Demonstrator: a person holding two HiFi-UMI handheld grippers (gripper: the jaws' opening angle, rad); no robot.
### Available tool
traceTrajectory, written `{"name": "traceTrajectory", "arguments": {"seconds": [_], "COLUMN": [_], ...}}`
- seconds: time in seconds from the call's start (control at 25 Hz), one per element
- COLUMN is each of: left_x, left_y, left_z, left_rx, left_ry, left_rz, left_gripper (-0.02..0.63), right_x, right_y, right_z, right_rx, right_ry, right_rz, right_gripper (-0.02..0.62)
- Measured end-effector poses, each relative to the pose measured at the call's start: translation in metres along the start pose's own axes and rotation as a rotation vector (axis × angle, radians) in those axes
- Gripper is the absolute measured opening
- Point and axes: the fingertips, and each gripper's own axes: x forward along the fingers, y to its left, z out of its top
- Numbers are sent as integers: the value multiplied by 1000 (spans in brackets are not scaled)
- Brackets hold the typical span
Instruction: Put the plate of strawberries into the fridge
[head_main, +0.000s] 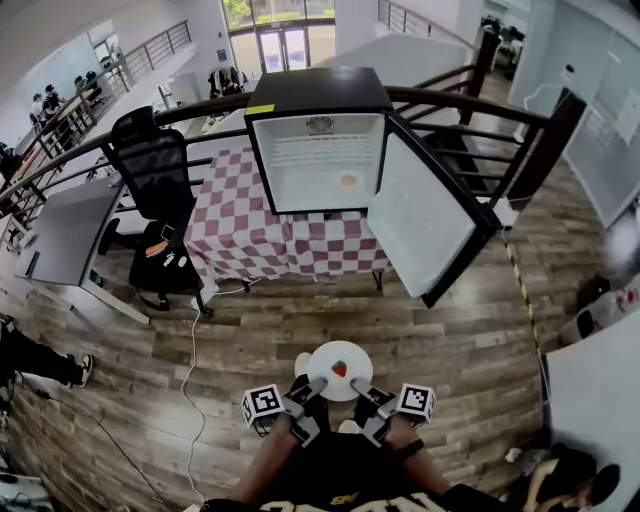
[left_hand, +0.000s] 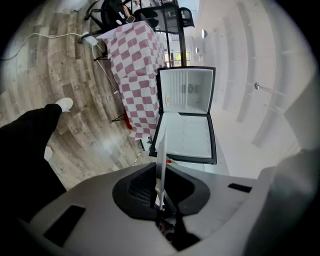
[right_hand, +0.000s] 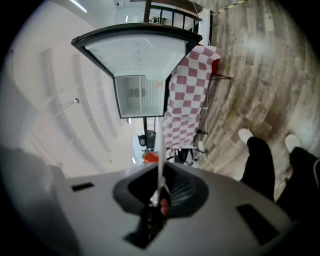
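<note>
In the head view a white plate (head_main: 328, 358) with one red strawberry (head_main: 340, 369) on it is held level in front of the person, over the wood floor. My left gripper (head_main: 311, 389) is shut on the plate's near-left rim, and my right gripper (head_main: 364, 393) is shut on its near-right rim. The left gripper view shows the plate (left_hand: 161, 162) edge-on, running into the left gripper (left_hand: 158, 199). The right gripper view shows the plate (right_hand: 161, 150) edge-on inside the right gripper (right_hand: 159, 196), with the strawberry (right_hand: 150, 157) beside it. Ahead stands the small black fridge (head_main: 318, 150), its door (head_main: 425, 225) swung open to the right.
The fridge sits on a table with a red-and-white checked cloth (head_main: 250, 235). A small round thing (head_main: 348, 181) lies on the fridge shelf. A black office chair (head_main: 150, 165) stands left of the table, a white cable (head_main: 190, 350) crosses the floor, and a railing (head_main: 470, 130) runs behind.
</note>
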Motion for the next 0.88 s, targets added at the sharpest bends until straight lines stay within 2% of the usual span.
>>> {"name": "traceTrajectory", "arguments": {"seconds": [0.12,0.28,0.4,0.56,0.76,0.88], "left_x": [31,66,79,85,86,87], "left_y": [-17,-53,-78,-97,-90,-93], "left_z": [38,95,140,189,238,268], "left_rx": [47,30,62,107,72,67], "left_ry": [43,75,79,77,61,44], "left_rz": [-10,-56,-77,-77,-34,-41], "left_gripper": [37,37,37,38,40,40], "right_x": [28,74,114,161,214,245], "right_y": [11,47,71,89,88,96], "right_z": [36,84,106,122,131,141], "right_rx": [12,-23,-61,-63,-64,-73], "right_ry": [-42,-82,-97,-108,-64,-59], "right_rz": [-4,-3,-12,-13,-61,-49], "right_gripper": [38,40,38,38,40,40]}}
